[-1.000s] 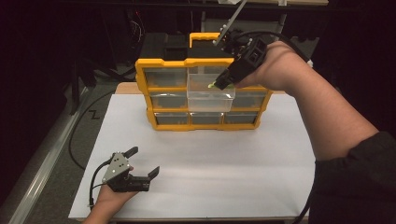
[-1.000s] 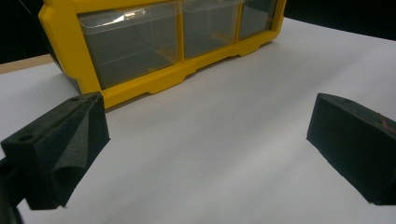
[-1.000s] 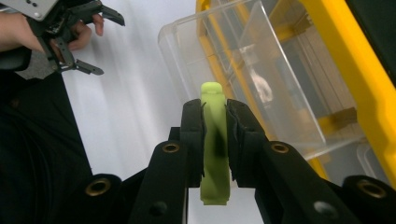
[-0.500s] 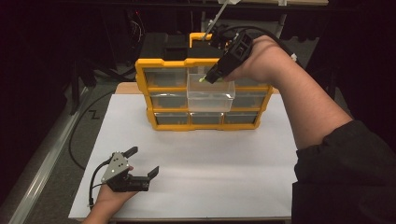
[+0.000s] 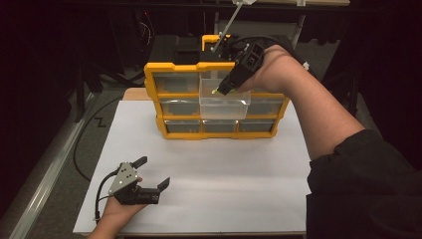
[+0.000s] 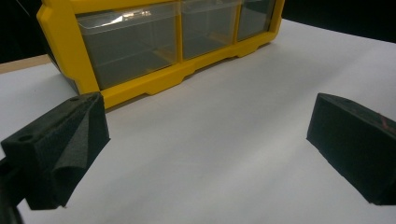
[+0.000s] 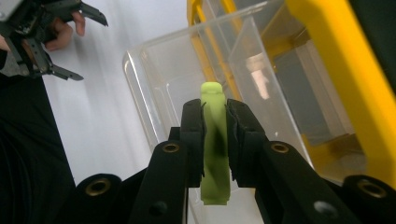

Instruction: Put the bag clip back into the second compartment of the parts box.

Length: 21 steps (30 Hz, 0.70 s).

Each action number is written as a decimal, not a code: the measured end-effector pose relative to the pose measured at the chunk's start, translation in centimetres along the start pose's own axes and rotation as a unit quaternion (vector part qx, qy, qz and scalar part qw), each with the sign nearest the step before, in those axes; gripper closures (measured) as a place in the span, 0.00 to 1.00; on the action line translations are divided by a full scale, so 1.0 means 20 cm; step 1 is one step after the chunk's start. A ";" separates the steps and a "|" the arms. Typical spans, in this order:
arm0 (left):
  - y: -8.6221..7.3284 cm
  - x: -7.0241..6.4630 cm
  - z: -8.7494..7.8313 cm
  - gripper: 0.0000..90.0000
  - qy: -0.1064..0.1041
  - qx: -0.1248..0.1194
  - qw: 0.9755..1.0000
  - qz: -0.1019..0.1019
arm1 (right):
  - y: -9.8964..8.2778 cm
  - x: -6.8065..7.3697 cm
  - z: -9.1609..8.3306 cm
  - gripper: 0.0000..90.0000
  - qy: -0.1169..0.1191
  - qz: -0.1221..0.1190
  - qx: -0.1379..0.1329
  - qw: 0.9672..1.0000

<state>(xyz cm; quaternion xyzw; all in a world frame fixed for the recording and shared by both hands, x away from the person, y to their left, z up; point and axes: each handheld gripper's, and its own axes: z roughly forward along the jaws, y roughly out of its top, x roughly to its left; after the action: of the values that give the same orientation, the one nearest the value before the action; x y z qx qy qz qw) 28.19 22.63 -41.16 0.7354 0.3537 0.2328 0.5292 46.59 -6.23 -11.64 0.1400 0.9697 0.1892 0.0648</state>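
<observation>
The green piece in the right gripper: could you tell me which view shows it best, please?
The right gripper view: the green piece sits large, clamped between the black jaws above the clear drawer. The high view shows a tiny green tip.

— Where does the high view sit?
— Above the table's near edge, facing forward and down at the yellow organizer (image 5: 216, 99).
— And the gripper views?
— The left one skims low over the white sheet (image 6: 224, 140) toward that organizer (image 6: 154, 51); the right one looks closely into its clear drawer (image 7: 196, 70), probably downward.
</observation>
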 end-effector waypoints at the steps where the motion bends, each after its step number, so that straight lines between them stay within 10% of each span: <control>1: 0.00 0.00 0.00 0.00 0.000 0.000 1.000 0.000 | 0.00 0.00 0.01 0.88 0.001 0.000 0.002 1.000; 17: 0.00 0.00 0.00 0.00 -0.001 0.001 1.000 0.000 | 0.00 -0.02 0.03 0.87 0.003 0.006 -0.005 1.000; 18: 0.00 0.00 0.00 0.00 0.000 0.001 1.000 0.000 | 0.00 -0.02 0.01 0.67 -0.007 0.009 -0.013 1.000; 21: 0.00 0.00 0.00 0.00 0.000 0.001 1.000 0.000 | -0.01 -0.02 -0.01 0.54 -0.015 0.018 -0.020 1.000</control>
<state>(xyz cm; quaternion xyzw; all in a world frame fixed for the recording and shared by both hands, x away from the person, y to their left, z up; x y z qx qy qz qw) 28.27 22.66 -41.20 0.7362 0.3536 0.2324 0.5282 46.97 -6.60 -11.41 0.1592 0.9621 0.2072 0.0786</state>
